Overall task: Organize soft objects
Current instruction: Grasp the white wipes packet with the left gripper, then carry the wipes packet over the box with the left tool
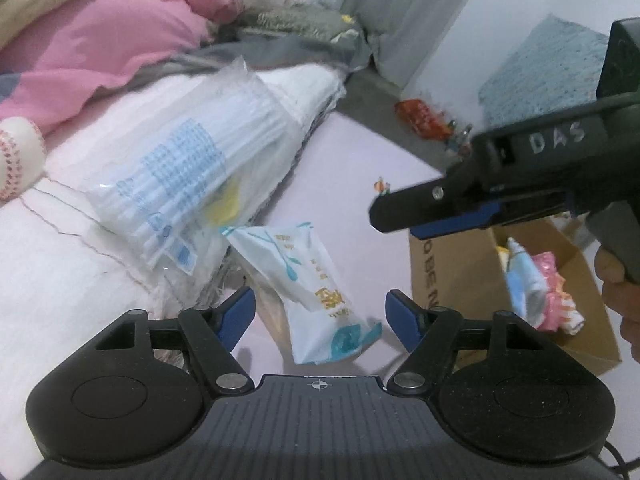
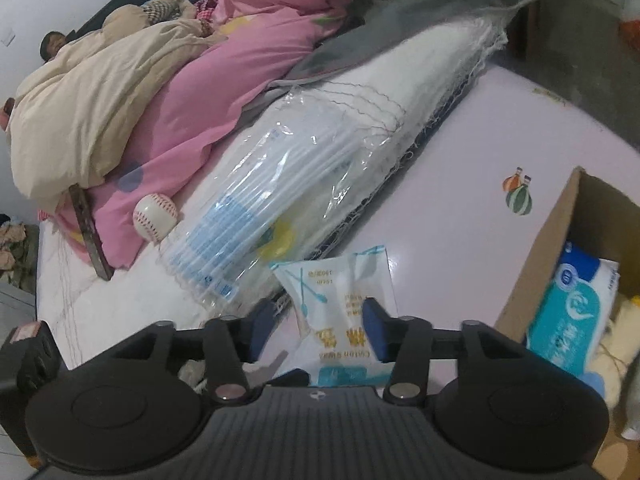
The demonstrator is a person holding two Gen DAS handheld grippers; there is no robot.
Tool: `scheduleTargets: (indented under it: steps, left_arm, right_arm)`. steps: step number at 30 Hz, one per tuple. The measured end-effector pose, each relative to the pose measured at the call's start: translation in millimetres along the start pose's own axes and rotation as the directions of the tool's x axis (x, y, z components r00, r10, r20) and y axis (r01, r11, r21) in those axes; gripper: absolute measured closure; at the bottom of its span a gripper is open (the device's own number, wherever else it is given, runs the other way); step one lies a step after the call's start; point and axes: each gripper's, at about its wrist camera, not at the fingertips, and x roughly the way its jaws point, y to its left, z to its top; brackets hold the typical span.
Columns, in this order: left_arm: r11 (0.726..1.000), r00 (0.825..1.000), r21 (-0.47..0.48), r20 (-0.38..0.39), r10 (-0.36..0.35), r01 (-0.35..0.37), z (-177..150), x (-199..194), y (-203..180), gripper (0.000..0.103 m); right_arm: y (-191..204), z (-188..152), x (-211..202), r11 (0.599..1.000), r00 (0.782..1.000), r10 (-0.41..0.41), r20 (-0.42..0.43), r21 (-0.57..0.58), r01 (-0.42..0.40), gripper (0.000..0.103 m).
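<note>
A white and teal cotton-swab packet [image 1: 316, 292] lies on the lilac table [image 1: 360, 152], against the edge of a white folded mat. It also shows in the right wrist view [image 2: 340, 312]. My left gripper [image 1: 320, 316] is open, just before the packet. My right gripper [image 2: 316, 328] is open with its fingers either side of the packet; from the left wrist view it [image 1: 404, 216] hovers above the table. A clear bag of blue face masks [image 1: 188, 176] lies on the mat, also seen in the right wrist view [image 2: 260, 208]. A cardboard box [image 1: 452, 280] holds soft packs.
A baseball [image 2: 155, 217] rests by pink bedding [image 2: 224, 76] and a beige quilt [image 2: 80, 100]. The box [image 2: 552, 240] at the right holds a teal tissue pack [image 2: 568, 312]. An orange wrapper [image 1: 420, 118] lies at the table's far end.
</note>
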Motion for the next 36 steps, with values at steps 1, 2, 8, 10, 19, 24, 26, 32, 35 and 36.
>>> scheduleTargets:
  steps: [1, 2, 8, 10, 19, 24, 26, 32, 35, 36]
  left_arm:
    - [1.000, 1.000, -0.005, -0.014, 0.007, -0.007, 1.3, 5.9, 0.7, 0.031]
    - [1.000, 1.000, -0.010, -0.028, 0.013, -0.014, 2.2, 11.4, 1.5, 0.034]
    - [0.998, 0.995, -0.042, -0.089, 0.035, -0.039, 3.5, 35.2, 5.9, 0.056]
    - [0.998, 0.995, -0.051, -0.101, 0.027, -0.032, 2.5, 39.9, 6.7, 0.069]
    - [0.999, 0.999, -0.045, -0.039, 0.010, -0.012, -1.6, 31.0, 0.9, 0.083]
    - [0.999, 0.999, -0.020, 0.033, 0.029, -0.028, 3.1, 13.9, -7.6, 0.085]
    - [0.999, 0.998, -0.012, 0.061, 0.034, -0.033, 3.6, 4.2, -9.7, 0.085]
    - [1.000, 0.992, 0.019, 0.128, 0.008, -0.010, -1.4, -31.8, -20.0, 0.085]
    - [0.999, 0.987, 0.043, 0.159, -0.016, 0.010, -6.0, -54.0, -27.6, 0.085]
    - [0.998, 0.985, 0.053, 0.168, -0.027, 0.019, -8.3, -62.1, -31.4, 0.085]
  right_arm:
    - [-2.7, 2.4, 4.4, 1.000, 1.000, 0.005, -0.008, 0.008, -0.005, 0.058]
    - [-5.3, 5.1, 9.3, 1.000, 1.000, 0.004, -0.018, 0.015, -0.004, 0.057]
    - [-18.0, 13.1, 31.6, 0.999, 0.998, 0.019, -0.062, 0.048, -0.016, 0.056]
    - [-20.1, 13.4, 32.9, 0.999, 0.998, 0.024, -0.060, 0.044, -0.021, 0.056]
    - [-27.6, 8.3, 25.9, 0.999, 0.999, 0.021, -0.043, 0.049, -0.019, 0.056]
    - [-29.6, 1.7, 9.4, 0.999, 1.000, 0.019, -0.006, 0.048, -0.019, 0.056]
    - [-30.4, 0.0, 1.6, 0.998, 1.000, 0.021, 0.013, 0.053, -0.022, 0.056]
    - [-27.8, -9.2, -29.0, 0.996, 0.996, 0.047, 0.080, 0.067, -0.052, 0.056]
    - [-24.7, -18.2, -48.7, 0.994, 0.990, 0.070, 0.119, 0.075, -0.079, 0.054]
    - [-24.6, -21.9, -55.3, 0.993, 0.988, 0.076, 0.131, 0.080, -0.087, 0.051]
